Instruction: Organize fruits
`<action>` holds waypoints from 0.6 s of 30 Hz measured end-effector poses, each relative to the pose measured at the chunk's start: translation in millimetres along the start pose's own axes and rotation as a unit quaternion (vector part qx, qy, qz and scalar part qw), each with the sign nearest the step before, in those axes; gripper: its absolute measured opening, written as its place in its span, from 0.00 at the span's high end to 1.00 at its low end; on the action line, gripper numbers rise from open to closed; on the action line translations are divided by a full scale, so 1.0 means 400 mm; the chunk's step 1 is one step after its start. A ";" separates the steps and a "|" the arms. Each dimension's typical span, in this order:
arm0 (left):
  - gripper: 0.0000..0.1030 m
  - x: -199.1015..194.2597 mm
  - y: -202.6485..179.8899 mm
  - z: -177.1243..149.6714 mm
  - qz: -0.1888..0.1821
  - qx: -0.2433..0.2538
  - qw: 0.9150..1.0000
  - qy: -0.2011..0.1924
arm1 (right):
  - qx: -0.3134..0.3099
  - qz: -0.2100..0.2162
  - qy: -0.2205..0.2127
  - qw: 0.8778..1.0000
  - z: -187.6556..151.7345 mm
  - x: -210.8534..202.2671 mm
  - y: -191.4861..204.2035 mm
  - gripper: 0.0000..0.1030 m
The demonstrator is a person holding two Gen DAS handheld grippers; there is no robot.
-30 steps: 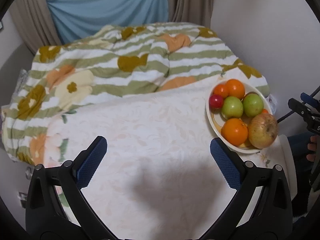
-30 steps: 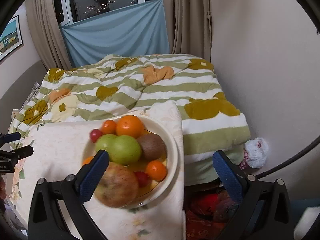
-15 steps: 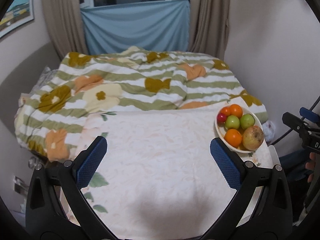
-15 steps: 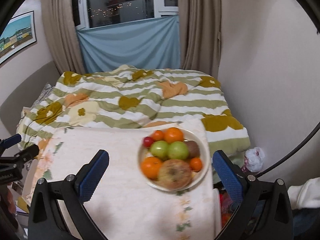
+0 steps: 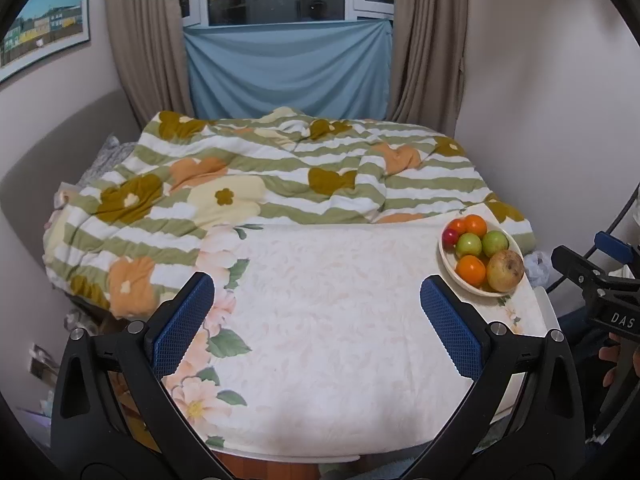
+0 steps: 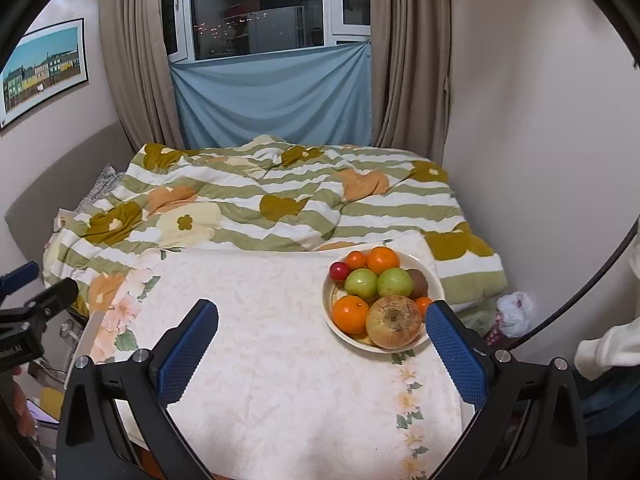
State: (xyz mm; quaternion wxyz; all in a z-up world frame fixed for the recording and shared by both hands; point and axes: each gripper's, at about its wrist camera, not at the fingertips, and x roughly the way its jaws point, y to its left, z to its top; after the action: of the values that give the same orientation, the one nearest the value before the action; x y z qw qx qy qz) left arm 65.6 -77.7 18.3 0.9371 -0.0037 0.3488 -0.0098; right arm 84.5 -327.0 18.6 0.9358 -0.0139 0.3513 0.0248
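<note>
A cream bowl [image 6: 435, 281] of fruit stands at the far right of a table with a floral cloth [image 6: 280, 340]. It holds a large brownish apple [image 6: 394, 321], two green apples [image 6: 361, 283], oranges [image 6: 350, 313], a kiwi [image 6: 418, 281] and a small red fruit [image 6: 339, 270]. The bowl also shows in the left wrist view [image 5: 448, 264]. My right gripper [image 6: 322, 344] is open and empty, held back from the bowl, its right finger near the bowl's rim. My left gripper [image 5: 316, 320] is open and empty over the table's middle.
A bed with a green-striped floral duvet [image 5: 280, 192] lies beyond the table. Curtains and a blue sheet [image 5: 288, 76] hang at the window behind. A wall stands to the right. A white plastic bag [image 6: 514, 308] lies on the floor by the bed.
Both grippers have pulled back and up from the table. The bowl now looks smaller and farther away in both views. The fruit has not moved.
</note>
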 end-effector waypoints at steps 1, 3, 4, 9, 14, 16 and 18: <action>0.00 -0.002 0.002 -0.001 -0.002 -0.001 1.000 0.000 | -0.001 -0.002 -0.002 1.000 -0.002 -0.003 0.004 0.00; 0.00 -0.005 0.001 -0.003 -0.003 0.000 1.000 -0.001 | 0.001 -0.003 -0.004 1.000 -0.001 -0.007 0.005 0.00; 0.00 -0.008 0.002 -0.003 -0.005 0.000 1.000 -0.003 | 0.002 -0.004 -0.005 1.000 -0.001 -0.009 0.005 0.00; 0.00 -0.009 0.004 -0.001 -0.008 0.002 1.000 -0.005 | 0.005 -0.008 -0.008 1.000 -0.003 -0.016 0.009 0.00; 0.00 -0.012 0.004 0.001 -0.009 0.001 1.000 -0.006 | 0.004 -0.008 -0.008 1.000 -0.004 -0.016 0.008 0.00; 0.00 -0.012 0.004 0.000 -0.010 0.001 1.000 -0.006 | 0.005 -0.009 -0.008 1.000 -0.004 -0.016 0.008 0.00; 0.00 -0.012 0.004 0.000 -0.010 0.001 1.000 -0.006 | 0.005 -0.008 -0.008 1.000 -0.004 -0.016 0.008 0.00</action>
State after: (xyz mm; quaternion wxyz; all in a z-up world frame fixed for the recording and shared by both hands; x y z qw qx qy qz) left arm 62.1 -75.9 21.5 0.9391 -0.0061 0.3429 -0.0193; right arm 78.4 -324.1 21.6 0.9388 -0.0118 0.3439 0.0161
